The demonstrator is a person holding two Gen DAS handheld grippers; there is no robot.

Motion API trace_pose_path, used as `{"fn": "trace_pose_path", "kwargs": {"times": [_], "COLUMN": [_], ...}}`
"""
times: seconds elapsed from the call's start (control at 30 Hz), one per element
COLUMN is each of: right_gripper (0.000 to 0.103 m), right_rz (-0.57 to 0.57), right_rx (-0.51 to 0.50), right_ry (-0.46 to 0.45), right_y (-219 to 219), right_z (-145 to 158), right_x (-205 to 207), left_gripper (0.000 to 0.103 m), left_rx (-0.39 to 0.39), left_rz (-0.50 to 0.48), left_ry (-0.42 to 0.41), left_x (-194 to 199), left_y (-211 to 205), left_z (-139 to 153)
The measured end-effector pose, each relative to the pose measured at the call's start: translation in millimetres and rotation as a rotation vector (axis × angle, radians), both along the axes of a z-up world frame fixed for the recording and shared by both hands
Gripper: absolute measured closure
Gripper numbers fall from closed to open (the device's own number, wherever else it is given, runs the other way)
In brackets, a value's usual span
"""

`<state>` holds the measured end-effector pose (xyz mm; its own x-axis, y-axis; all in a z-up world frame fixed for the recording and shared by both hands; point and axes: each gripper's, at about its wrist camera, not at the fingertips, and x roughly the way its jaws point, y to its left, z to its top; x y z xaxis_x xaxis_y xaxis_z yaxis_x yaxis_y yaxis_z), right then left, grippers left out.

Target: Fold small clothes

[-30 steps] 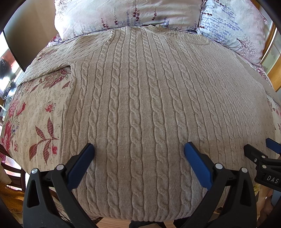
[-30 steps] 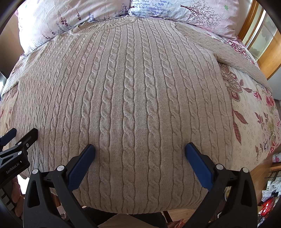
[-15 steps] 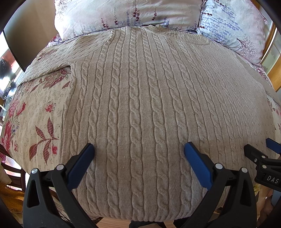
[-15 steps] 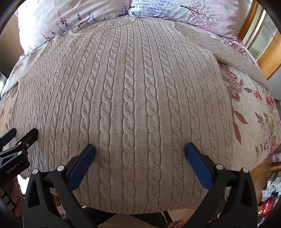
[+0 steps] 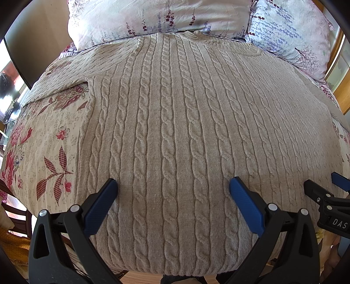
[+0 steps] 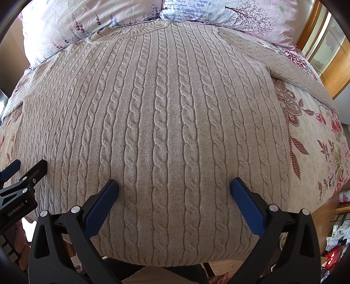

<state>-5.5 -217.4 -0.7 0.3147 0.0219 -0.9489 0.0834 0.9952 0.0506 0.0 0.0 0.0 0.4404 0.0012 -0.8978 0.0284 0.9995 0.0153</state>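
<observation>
While the left wrist camera looked along its own wide-spread fingers, the left gripper point(image 5: 172, 187) hovered empty above the lower body of a beige cable-knit sweater point(image 5: 175, 122), which lay flat and face up on the bed, neckline by the pillows point(image 5: 153, 19) and hem at the near edge. Such thick knit likely handles soft, floppy and fairly heavy, so it should drape rather than hold a crease; the hem corners or the shoulder seams look the surest places to pinch. One sleeve point(image 5: 59, 85) ran out over the floral bedspread point(image 5: 43, 139). From the right wrist camera, the right gripper point(image 6: 174, 187) likewise stood open, holding nothing, over the sweater's lower half; the other sleeve point(image 6: 291, 72) stretched toward a wooden window frame point(image 6: 334, 65), and wooden flooring point(image 6: 225, 265) showed below the hem.
</observation>
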Motion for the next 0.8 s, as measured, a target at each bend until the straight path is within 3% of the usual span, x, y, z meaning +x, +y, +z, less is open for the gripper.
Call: {"fn": "trace_pose_path", "kwargs": {"times": [0.8], "right_gripper": [0.001], "right_rz": [0.001], "right_rx": [0.000], "right_ry": [0.013], "right_y": [2.0], "right_z": [-1.6], "right_x": [1.1], "left_gripper": [0.002], "left_rx": [0.000], "left_rz": [-0.001], "left_ry": [0.001], "left_x": [0.0], "left_y": [0.2], "left_z": [-0.1]}}
